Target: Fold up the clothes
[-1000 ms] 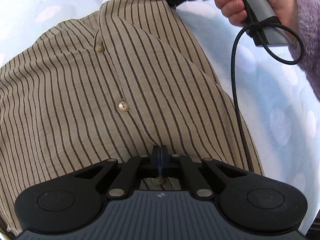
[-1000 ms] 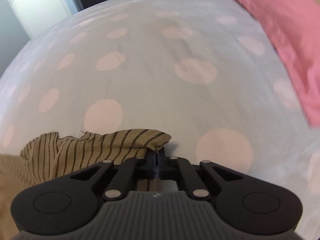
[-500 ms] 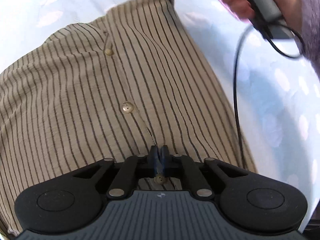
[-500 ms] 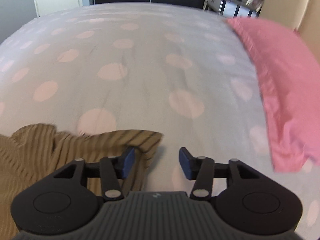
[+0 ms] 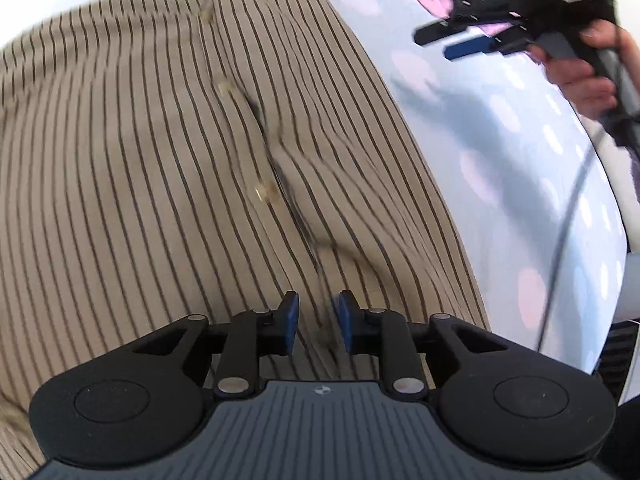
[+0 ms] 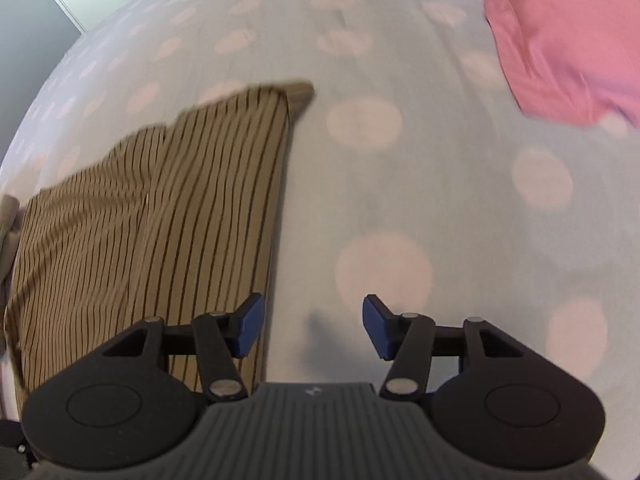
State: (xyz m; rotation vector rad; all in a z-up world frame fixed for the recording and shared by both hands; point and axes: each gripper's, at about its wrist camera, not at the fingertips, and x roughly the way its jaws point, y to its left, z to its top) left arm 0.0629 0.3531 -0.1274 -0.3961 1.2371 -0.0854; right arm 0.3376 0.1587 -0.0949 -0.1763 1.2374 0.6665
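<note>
- Bedsheet [image 6: 460, 208], pale with pink dots, fills both views; pink pillow [image 6: 560, 36] at its far right.
- Striped tan shirt [image 5: 160, 184] lies spread on the sheet, button placket rumpled down its middle.
- Left gripper [image 5: 314, 324]: jaws parted a little, hovering over shirt hem, gripping nothing.
- Right gripper [image 6: 313, 326]: jaws wide apart and empty, beside the shirt's right edge, above bare sheet.
- Button [image 5: 262, 192] blurred.

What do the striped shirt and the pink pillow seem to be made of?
Striped shirt: apparently thin woven fabric, perhaps cotton or linen, matte; it creases softly near its buttons. Pink pillow: matte cloth cover, rumpled at the edge; fibre unclear.
</note>
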